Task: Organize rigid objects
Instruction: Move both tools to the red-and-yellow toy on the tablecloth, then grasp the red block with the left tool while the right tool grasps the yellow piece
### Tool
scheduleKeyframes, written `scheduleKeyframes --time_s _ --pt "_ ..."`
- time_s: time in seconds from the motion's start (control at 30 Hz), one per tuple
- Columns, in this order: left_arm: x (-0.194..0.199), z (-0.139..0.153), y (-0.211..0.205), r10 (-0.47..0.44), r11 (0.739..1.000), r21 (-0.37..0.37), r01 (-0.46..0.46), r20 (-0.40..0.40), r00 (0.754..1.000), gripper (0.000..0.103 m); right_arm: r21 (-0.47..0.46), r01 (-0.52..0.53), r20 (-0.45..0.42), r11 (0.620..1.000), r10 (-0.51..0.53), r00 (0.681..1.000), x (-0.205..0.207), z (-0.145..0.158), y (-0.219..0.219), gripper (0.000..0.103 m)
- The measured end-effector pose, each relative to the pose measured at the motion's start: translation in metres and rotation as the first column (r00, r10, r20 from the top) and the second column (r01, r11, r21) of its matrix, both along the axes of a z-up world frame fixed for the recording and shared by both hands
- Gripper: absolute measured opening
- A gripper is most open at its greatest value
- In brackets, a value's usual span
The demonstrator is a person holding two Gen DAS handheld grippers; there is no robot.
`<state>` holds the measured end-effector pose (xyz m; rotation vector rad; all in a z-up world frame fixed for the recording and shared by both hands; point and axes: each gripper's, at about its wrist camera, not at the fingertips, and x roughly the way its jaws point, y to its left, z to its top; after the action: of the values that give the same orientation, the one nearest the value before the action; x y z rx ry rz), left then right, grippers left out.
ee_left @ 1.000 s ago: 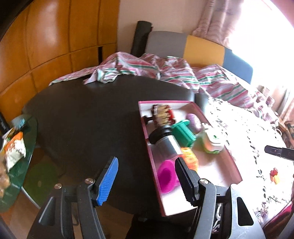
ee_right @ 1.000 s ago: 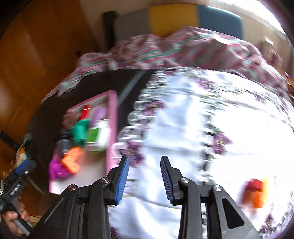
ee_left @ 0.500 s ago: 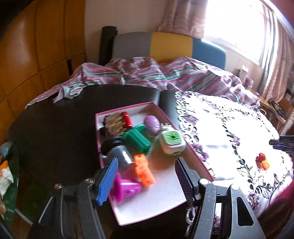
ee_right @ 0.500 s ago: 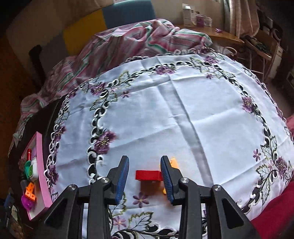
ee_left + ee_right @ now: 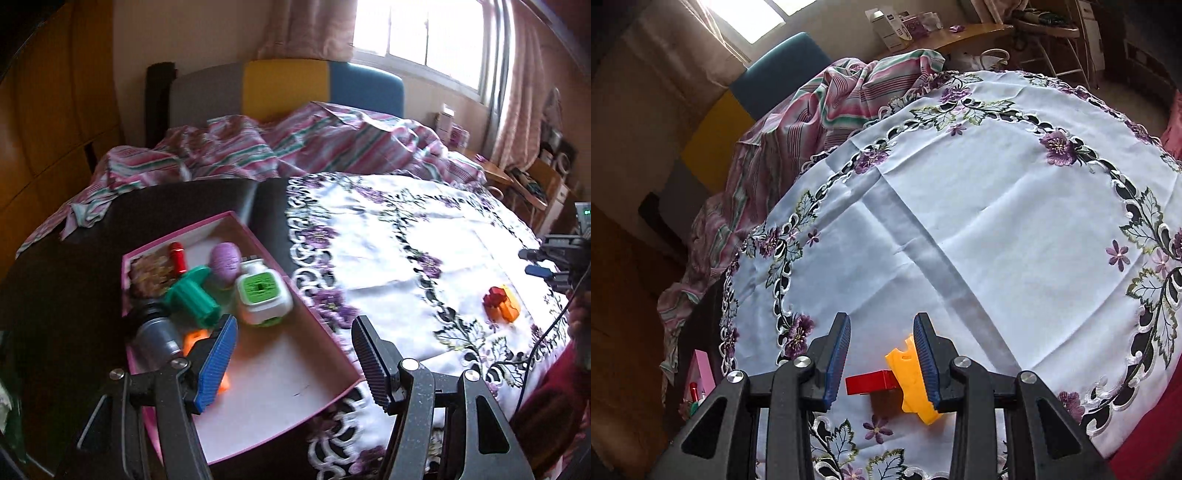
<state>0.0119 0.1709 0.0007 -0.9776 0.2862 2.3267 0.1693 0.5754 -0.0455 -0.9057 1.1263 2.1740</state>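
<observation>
Right claw [image 5: 882, 363] astride red-and-yellow toy [image 5: 886, 382], its underside hidden.

One pink box [image 5: 334, 343], two grippers, one embroidered tablecloth [image 5: 979, 206].

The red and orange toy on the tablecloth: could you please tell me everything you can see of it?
The red and orange toy looks like hard plastic: a small red block joined to a yellow-orange piece with a scalloped edge. It lies on the white embroidered tablecloth, apart from the pink box that holds the other toys. The right gripper stands over it with its jaws either side, not pressing; the left wrist view shows the toy on the cloth below that gripper.
</observation>
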Motion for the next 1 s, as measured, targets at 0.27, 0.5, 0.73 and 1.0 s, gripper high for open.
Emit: scheduleKeyframes --time_s 0.27,0.5,0.73,1.0 --pt "0.009 -0.013 0.082 -0.228 0.974 0.005 0.228 0.059 0.972 0.069 0.030 0.051 -0.065 0.998 -0.048 0.997 0.011 0.007 0.001 0.035" --pt "0.031 -0.038 0.172 -0.472 0.879 -0.017 0.477 0.108 0.875 0.069 0.020 0.038 -0.082 0.999 -0.036 0.996 0.010 0.006 0.001 0.035" --pt "0.052 -0.056 0.236 -0.624 0.775 -0.032 0.632 0.122 0.772 0.069 0.001 0.037 -0.096 0.999 -0.037 0.995 0.011 0.005 0.004 0.035" --pt "0.060 -0.073 0.281 -0.723 0.676 -0.064 0.734 0.130 0.678 0.069 -0.013 0.037 -0.116 0.999 -0.038 0.992 0.013 0.004 0.005 0.035"
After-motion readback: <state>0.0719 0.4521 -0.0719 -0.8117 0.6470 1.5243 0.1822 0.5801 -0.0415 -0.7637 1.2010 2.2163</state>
